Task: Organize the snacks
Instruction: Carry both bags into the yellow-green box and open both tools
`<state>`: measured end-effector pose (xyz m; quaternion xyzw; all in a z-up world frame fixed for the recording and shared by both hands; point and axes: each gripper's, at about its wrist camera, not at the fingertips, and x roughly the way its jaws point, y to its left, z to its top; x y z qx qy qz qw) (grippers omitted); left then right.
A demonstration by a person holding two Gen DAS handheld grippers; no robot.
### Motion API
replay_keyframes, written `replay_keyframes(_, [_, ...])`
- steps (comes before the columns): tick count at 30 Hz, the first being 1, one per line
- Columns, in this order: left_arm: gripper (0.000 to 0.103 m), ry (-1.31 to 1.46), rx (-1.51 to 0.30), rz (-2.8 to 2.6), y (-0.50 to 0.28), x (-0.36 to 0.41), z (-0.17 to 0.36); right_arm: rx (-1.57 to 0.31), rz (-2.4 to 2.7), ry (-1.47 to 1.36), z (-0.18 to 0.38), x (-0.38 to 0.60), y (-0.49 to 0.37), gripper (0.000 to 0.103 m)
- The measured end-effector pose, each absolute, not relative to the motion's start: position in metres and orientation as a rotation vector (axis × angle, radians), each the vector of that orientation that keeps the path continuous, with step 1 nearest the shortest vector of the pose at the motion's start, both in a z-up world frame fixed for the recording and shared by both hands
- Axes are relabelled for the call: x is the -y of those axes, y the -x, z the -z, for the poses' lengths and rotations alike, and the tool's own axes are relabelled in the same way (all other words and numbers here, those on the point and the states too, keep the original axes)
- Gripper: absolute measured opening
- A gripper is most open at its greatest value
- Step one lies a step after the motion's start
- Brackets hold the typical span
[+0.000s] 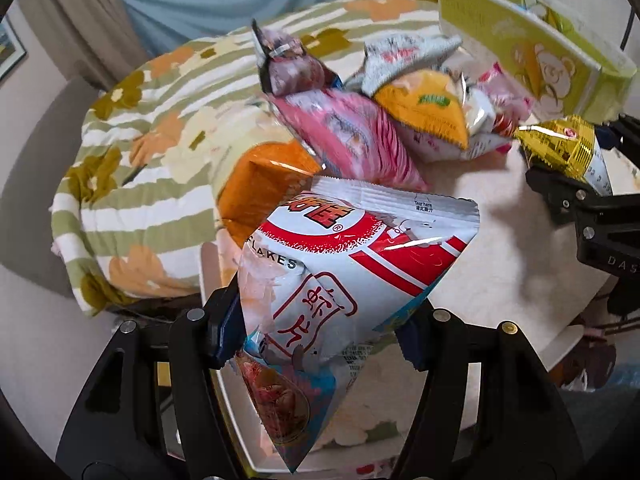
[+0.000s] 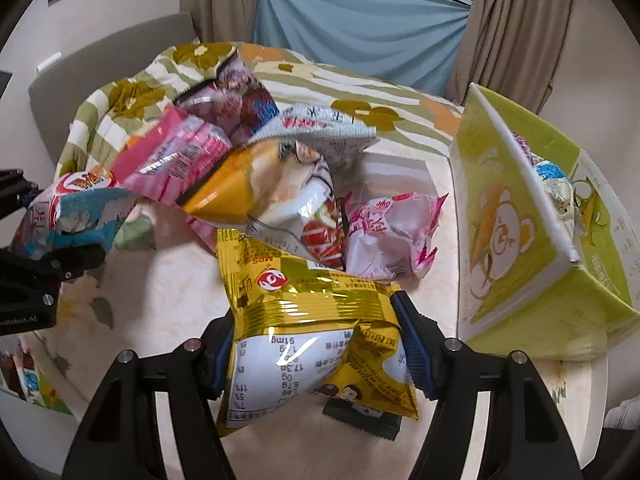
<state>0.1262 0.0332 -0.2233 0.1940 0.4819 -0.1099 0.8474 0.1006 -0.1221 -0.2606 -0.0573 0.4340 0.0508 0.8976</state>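
Note:
My left gripper (image 1: 320,330) is shut on a white, red and blue shrimp-flakes bag (image 1: 344,264), held off the table with its pads pressing both sides. At the left edge of the right wrist view, that bag (image 2: 76,208) shows in the left gripper (image 2: 48,226). My right gripper (image 2: 316,354) is shut on a shiny gold snack bag (image 2: 304,308), also lifted. The gold bag (image 1: 560,146) appears at the right of the left wrist view in the right gripper (image 1: 580,158). Behind lies a pile of snacks: a pink bag (image 2: 176,160), an orange-cornered bag (image 2: 240,184), a grey bag (image 2: 320,128).
A green box with a bear picture (image 2: 516,224) stands at the right and has packets inside. A pale pink packet (image 2: 392,232) lies beside it. A dark green packet (image 2: 360,420) lies on the table (image 2: 160,300) under the gold bag. A striped floral cloth (image 1: 132,184) is bunched at the left.

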Motion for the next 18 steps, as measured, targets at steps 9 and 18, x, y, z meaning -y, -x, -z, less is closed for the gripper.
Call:
replay_keyframes(9, [0.059, -0.324, -0.926, 0.245, -0.107, -0.034, 0.169, -0.849, -0.086, 0.084, 0.218, 0.125, -0.08, 0.064])
replay_keyframes(18, [0.059, -0.306, -0.768, 0.302, -0.116, 0.004, 0.103, -0.789, -0.044, 0.022, 0.152, 0.149, -0.076, 0.064])
